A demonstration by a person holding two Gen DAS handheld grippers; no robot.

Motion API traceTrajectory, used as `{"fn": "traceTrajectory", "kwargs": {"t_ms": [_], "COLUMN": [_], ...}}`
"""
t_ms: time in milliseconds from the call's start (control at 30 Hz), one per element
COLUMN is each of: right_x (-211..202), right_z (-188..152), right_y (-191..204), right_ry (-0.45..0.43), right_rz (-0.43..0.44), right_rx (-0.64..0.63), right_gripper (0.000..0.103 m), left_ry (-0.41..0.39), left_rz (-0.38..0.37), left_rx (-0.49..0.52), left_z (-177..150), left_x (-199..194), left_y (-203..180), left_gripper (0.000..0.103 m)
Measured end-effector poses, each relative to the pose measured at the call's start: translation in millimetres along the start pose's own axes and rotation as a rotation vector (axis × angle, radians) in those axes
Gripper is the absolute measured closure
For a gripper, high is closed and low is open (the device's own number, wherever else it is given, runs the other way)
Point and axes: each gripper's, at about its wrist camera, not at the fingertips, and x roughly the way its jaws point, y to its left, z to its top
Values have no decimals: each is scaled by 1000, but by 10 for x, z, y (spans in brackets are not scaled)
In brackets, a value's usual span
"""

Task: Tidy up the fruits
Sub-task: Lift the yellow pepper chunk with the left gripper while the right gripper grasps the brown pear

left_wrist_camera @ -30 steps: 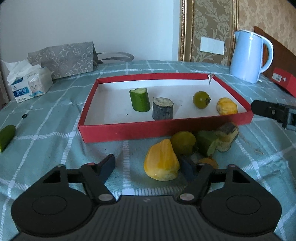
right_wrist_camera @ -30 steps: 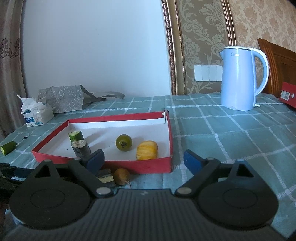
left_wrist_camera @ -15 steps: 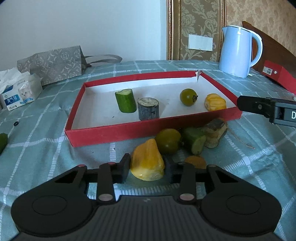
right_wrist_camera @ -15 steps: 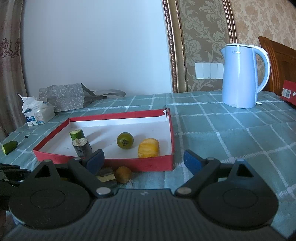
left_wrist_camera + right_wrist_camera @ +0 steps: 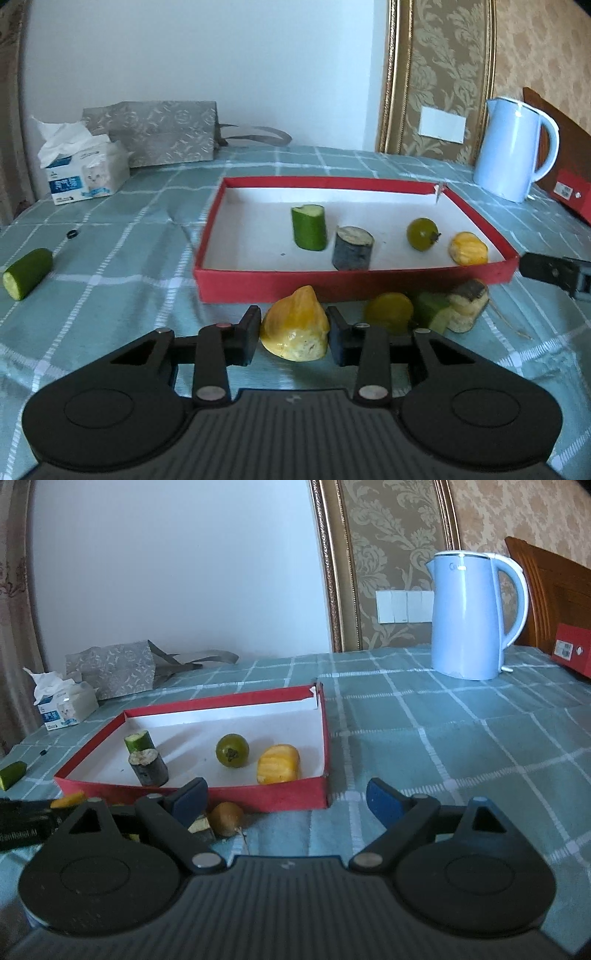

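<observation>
My left gripper (image 5: 293, 334) is shut on a yellow fruit piece (image 5: 295, 328), held just in front of the red tray's near wall (image 5: 332, 286). In the tray stand a cucumber piece (image 5: 309, 227), a dark round chunk (image 5: 352, 248), a green tomato (image 5: 422, 229) and a small yellow piece (image 5: 467, 248). Outside the near wall lie a yellow-green fruit (image 5: 388, 310), a green chunk (image 5: 434, 314) and a pale dark-skinned chunk (image 5: 467, 304). My right gripper (image 5: 286, 799) stands open over bare cloth at the tray's near right corner (image 5: 325, 790), with a small brown fruit (image 5: 226, 818) by its left finger.
A lone cucumber piece (image 5: 26, 273) lies far left on the checked cloth. A tissue box (image 5: 83, 173) and a grey bag (image 5: 155, 133) sit at the back left. A blue kettle (image 5: 471, 614) and a red box (image 5: 572, 653) stand at the back right.
The left gripper's jaws closed from wide apart onto the yellow fruit piece. It then lifted slightly with the piece. The right gripper stayed put.
</observation>
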Motion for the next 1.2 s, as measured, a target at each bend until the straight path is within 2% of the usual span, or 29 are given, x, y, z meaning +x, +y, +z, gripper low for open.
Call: {"fn": "traceTrajectory", "kwargs": {"t_ms": [333, 467, 633, 767, 867, 1133, 1200], "right_x": [-153, -141, -134, -134, -84, 61, 105], "right_z": [-123, -169, -228, -264, -274, -284, -291], "right_y": [47, 127, 272, 466, 614, 867, 897], "right_ry": [-14, 12, 89, 126, 156, 180, 194], "right_rz": [18, 23, 151, 249, 300, 319, 319], "right_rx": [-74, -131, -173, -215, -229, -257, -259], "right_gripper": [12, 15, 19, 27, 37, 45, 53], "left_ry": [2, 3, 3, -2, -4, -11, -10], "left_rz": [-12, -23, -33, -36, -39, -48, -50], "left_rx": [-37, -45, -61, -69, -77, -97, -105], "left_z": [10, 15, 25, 24, 28, 39, 41], "left_x": [-11, -13, -13, -27, -32, -45, -45], "left_y": [94, 115, 140, 154, 167, 207, 222], "left_gripper": [66, 66, 66, 66, 66, 66, 66]}}
